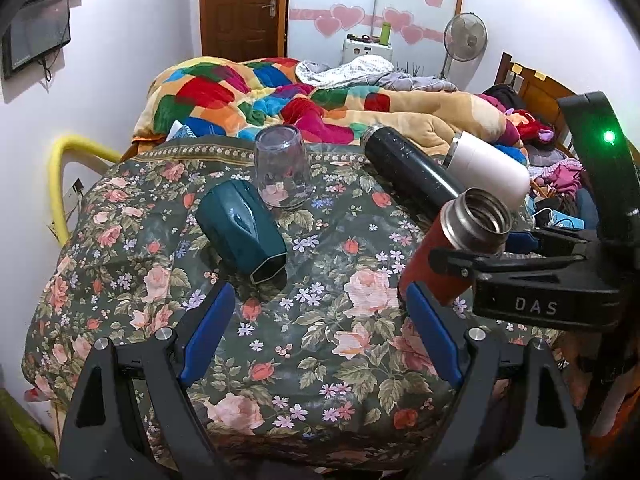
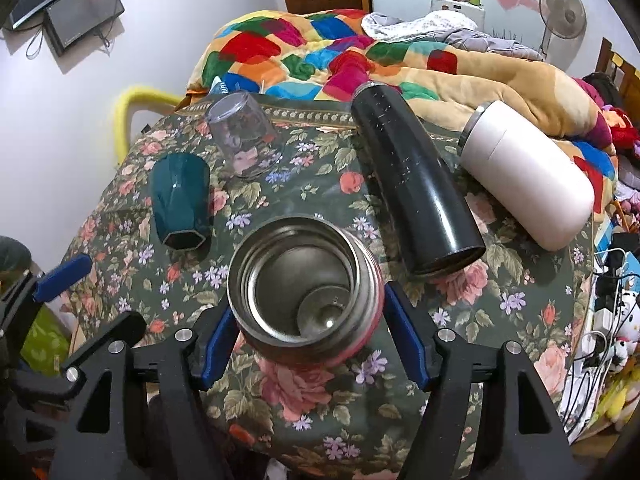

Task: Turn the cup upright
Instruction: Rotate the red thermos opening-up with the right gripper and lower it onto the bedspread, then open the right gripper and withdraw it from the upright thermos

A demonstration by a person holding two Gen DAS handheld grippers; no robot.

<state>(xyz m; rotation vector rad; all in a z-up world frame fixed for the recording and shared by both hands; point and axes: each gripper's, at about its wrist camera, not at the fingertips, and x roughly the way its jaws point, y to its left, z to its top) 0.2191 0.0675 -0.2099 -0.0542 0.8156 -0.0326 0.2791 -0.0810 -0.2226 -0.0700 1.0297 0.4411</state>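
Observation:
My right gripper [image 2: 306,320] is shut on a red flask [image 2: 304,288] with a steel mouth, open end up and tilted, held over the floral cloth [image 2: 320,400]. In the left wrist view the red flask [image 1: 452,248] leans in the right gripper [image 1: 472,258] at the right. My left gripper [image 1: 320,324] is open and empty above the cloth [image 1: 320,360]. A teal faceted cup [image 1: 244,232] lies on its side; it also shows in the right wrist view [image 2: 182,204]. A clear glass [image 1: 282,168] stands upside down behind it.
A black flask [image 1: 408,172] and a white flask [image 1: 488,170] lie on their sides at the back right of the cloth. A colourful quilt [image 1: 280,96] is heaped behind. A yellow pipe [image 1: 60,184] runs along the left wall. Clutter and cables [image 2: 608,304] sit at the right.

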